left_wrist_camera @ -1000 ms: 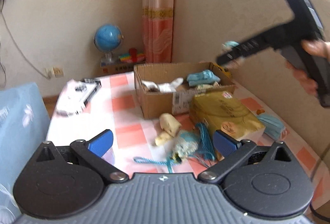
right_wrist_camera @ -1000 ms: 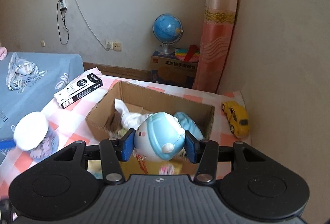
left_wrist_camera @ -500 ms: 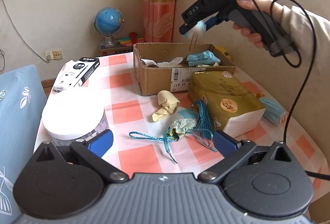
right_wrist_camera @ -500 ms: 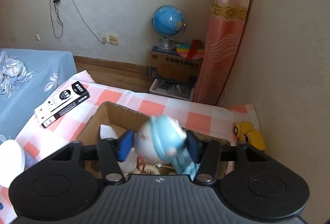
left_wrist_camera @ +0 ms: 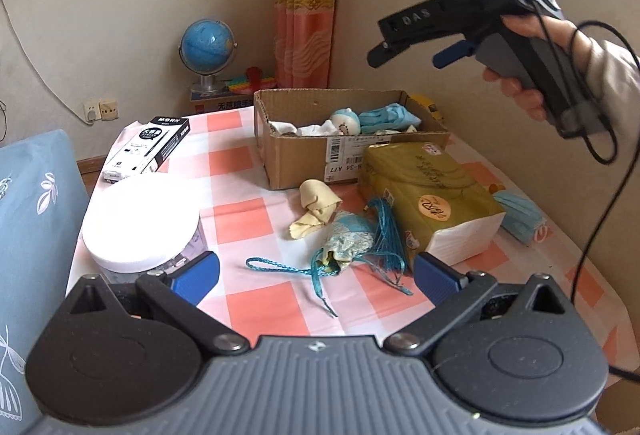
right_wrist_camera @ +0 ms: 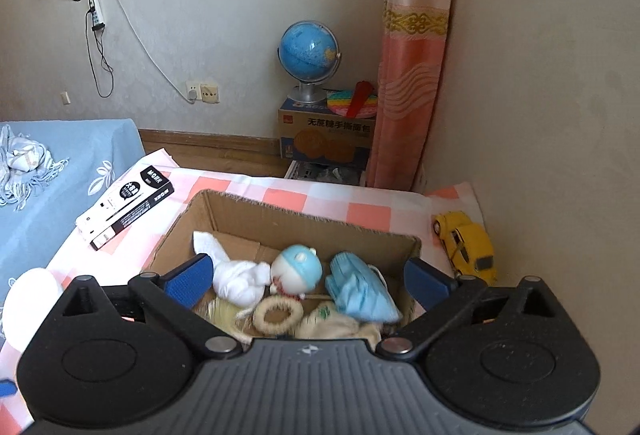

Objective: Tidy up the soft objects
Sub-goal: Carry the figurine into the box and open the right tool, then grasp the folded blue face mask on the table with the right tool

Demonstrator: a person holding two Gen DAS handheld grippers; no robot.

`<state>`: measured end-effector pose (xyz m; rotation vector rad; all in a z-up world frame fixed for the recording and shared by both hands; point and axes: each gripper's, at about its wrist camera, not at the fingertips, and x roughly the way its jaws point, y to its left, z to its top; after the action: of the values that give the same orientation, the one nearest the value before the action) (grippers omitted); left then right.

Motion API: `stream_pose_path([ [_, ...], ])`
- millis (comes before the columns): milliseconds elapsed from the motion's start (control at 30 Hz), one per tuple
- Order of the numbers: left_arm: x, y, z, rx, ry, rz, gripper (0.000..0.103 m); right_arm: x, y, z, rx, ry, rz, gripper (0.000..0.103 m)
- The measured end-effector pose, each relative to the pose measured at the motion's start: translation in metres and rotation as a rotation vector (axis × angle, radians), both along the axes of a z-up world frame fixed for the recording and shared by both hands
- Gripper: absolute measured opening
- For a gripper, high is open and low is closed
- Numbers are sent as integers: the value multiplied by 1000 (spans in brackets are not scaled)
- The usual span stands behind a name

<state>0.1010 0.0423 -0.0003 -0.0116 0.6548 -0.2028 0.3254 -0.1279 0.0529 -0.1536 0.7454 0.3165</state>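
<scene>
A cardboard box (left_wrist_camera: 296,155) (right_wrist_camera: 256,219) stands on the checked table. In it lie a round blue-and-white soft toy (right_wrist_camera: 298,269) (left_wrist_camera: 346,119), a white cloth (right_wrist_camera: 240,275), a blue face mask (right_wrist_camera: 360,293) and a woven ring (right_wrist_camera: 278,315). My right gripper (right_wrist_camera: 306,281) is open and empty above the box; it shows high up in the left wrist view (left_wrist_camera: 408,55). My left gripper (left_wrist_camera: 316,275) is open and empty over the near table. Ahead of it lie a teal tasselled pouch (left_wrist_camera: 352,243), a yellow cloth (left_wrist_camera: 318,205) and another blue mask (left_wrist_camera: 520,219).
A gold tissue pack (left_wrist_camera: 428,195) lies right of the pouch. A white-lidded jar (left_wrist_camera: 140,223) and a black-and-white carton (left_wrist_camera: 148,147) are on the left. A yellow toy car (right_wrist_camera: 464,241) sits by the wall. A blue-covered seat (left_wrist_camera: 28,235) borders the table's left.
My right gripper opened and dropped the blue-and-white soft toy into the box, then rose. The left gripper pulled back a little and stayed open.
</scene>
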Motion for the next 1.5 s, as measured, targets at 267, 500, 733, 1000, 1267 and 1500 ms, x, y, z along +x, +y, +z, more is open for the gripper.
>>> stream_pose_path([
  [267, -6, -4, 3, 3, -10, -19, 102, -55, -20, -7, 16, -16, -19, 103],
  [500, -8, -3, 1, 2, -1, -22, 102, -111, -43, -14, -6, -72, -81, 103],
  [733, -6, -6, -2, 5, 9, -36, 102, -157, -71, -48, -33, -71, -182, 103],
  [1000, -1, -14, -9, 21, 33, -50, 102, -169, -93, -95, -72, 11, -236, 103],
  [1267, 7, -20, -14, 25, 60, -57, 102, -154, -95, -110, -93, 26, -207, 82],
  [1500, 12, -23, -18, 23, 81, -62, 102, -145, -92, -117, -108, 40, -200, 50],
])
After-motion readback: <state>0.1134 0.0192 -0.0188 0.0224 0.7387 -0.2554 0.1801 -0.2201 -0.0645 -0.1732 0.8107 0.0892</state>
